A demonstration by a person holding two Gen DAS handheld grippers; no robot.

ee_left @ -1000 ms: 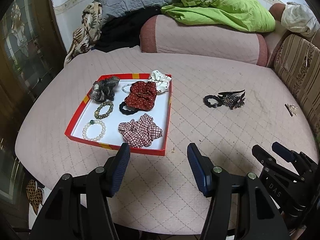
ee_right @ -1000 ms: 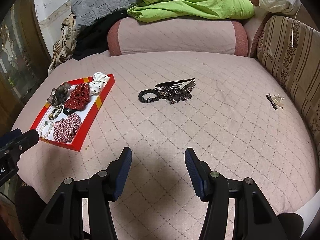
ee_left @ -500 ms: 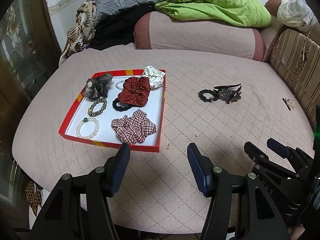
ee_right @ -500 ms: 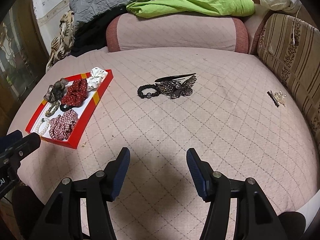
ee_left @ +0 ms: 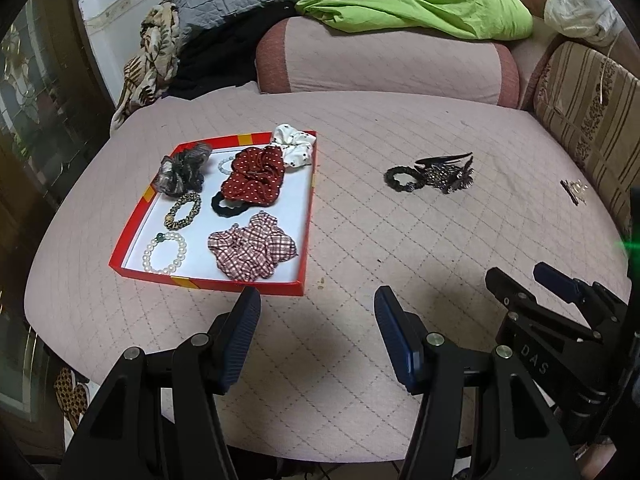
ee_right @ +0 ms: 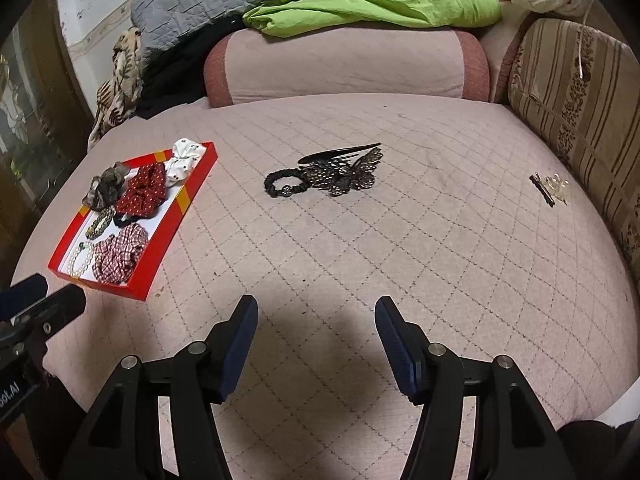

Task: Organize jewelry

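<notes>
Jewelry tray [ee_left: 308, 216], quilted pink bedspread [ee_right: 360, 248], green blanket [ee_right: 380, 0]

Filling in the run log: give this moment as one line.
left gripper: open, empty | right gripper: open, empty | red tray: holds scrunchies, bracelets | butterfly clip, black hair tie: outside tray

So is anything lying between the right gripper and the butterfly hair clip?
Nothing visible: only bare quilted bedcover lies between the open right gripper and the butterfly hair clip, which touches a black hair tie.
</notes>
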